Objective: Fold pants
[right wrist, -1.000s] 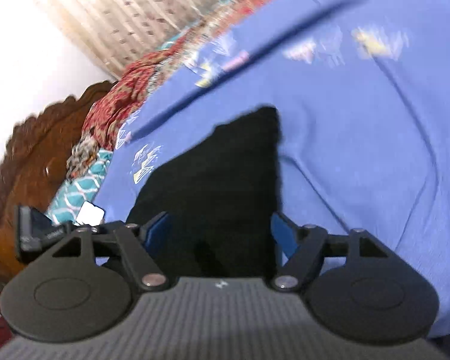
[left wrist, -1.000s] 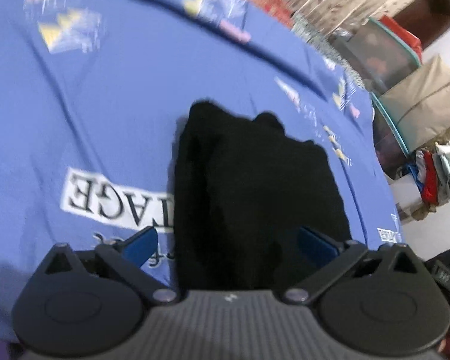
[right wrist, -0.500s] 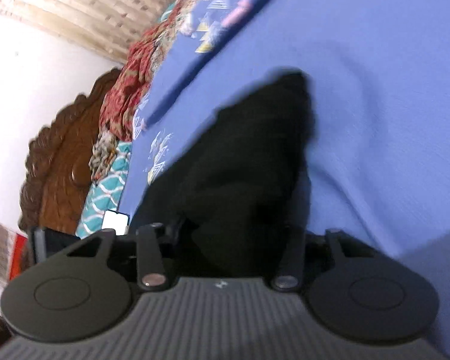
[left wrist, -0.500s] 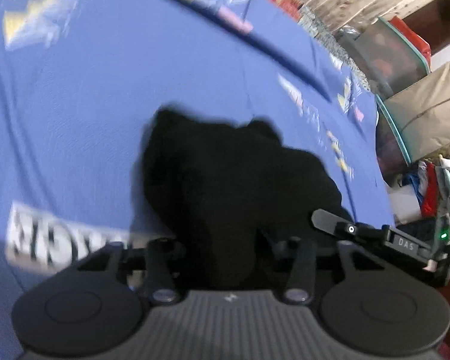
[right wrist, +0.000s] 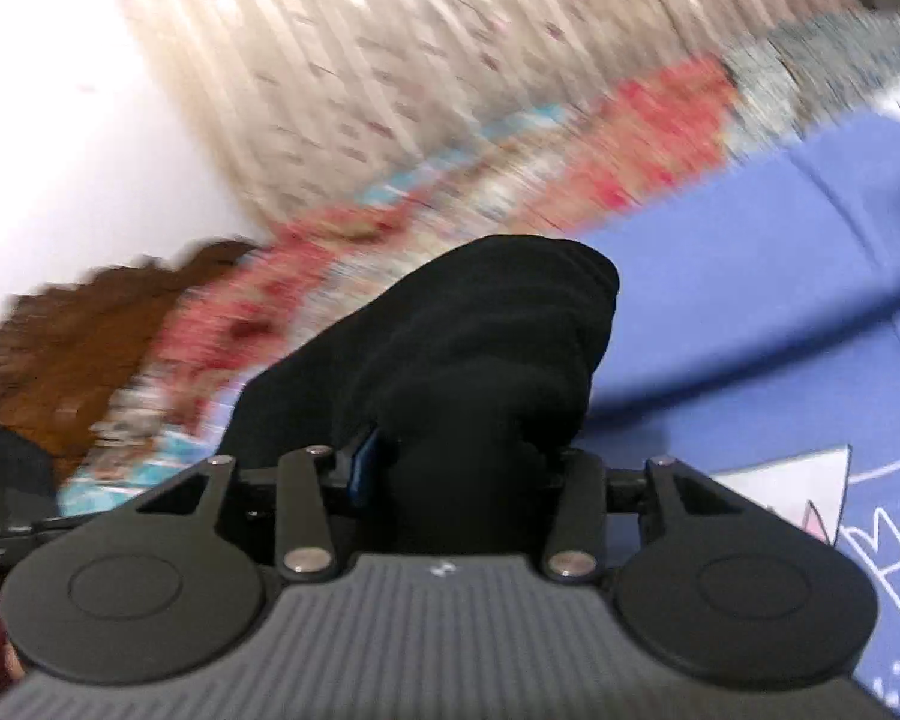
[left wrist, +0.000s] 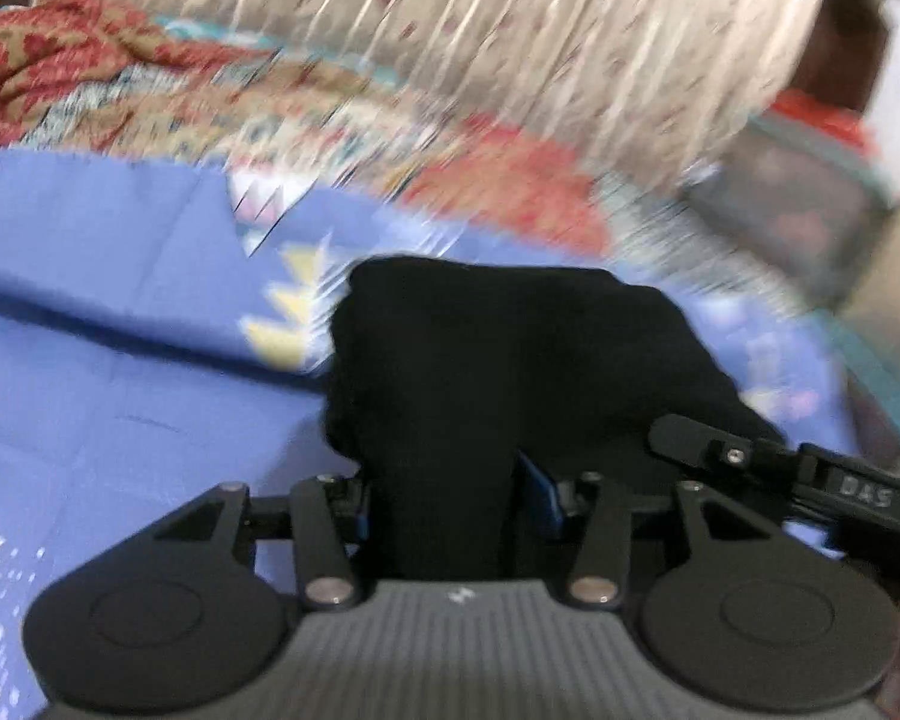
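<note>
The black pants (left wrist: 510, 360) hang as a folded bundle above the blue bedsheet (left wrist: 120, 408). My left gripper (left wrist: 450, 498) is shut on the near edge of the pants. My right gripper (right wrist: 456, 480) is shut on the same pants (right wrist: 480, 348), which bulge up and forward from between its blue-padded fingers. The right gripper's body shows at the right edge of the left wrist view (left wrist: 810, 480). Both views are blurred by motion.
Patterned red and teal blankets (left wrist: 270, 108) lie at the far side of the bed under a beige curtain (left wrist: 510, 30). Storage boxes (left wrist: 810, 204) stand at the right. A carved wooden headboard (right wrist: 90, 330) is at the left in the right wrist view.
Both grippers closed on the pants' near edge, then lifted it off the sheet and tilted up, so curtain and blankets now fill the upper views.
</note>
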Available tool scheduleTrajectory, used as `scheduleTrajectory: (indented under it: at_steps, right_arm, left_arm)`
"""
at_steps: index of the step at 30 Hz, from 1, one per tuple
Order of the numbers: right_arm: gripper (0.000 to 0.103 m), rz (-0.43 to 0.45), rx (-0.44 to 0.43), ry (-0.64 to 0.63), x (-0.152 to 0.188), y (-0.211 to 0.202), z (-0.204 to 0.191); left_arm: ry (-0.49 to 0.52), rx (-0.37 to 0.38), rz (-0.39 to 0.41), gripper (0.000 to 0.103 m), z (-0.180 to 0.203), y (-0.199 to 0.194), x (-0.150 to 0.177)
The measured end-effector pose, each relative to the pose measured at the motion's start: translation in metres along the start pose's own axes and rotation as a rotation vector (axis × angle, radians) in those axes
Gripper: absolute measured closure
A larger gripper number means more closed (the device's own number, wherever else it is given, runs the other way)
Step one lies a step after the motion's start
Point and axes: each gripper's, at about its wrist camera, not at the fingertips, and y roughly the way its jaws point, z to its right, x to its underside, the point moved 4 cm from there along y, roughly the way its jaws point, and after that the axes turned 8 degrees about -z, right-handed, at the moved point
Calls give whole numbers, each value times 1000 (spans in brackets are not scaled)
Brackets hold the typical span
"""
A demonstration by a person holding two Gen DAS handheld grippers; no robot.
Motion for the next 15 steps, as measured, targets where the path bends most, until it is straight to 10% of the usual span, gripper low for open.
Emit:
scheduleTrajectory:
  at_steps: [4,8,15]
  right_arm:
    - [55,-67,127,139,23,43,47]
    - [46,-69,30,335,37,37,77]
    - [26,-34,138,308,58,-37,42]
  left_arm:
    - [48,-118,-31,58,-7,51,17]
    - [90,-158,-14,49,-1,55,23]
    - [27,-208,-17,45,11,-17,42]
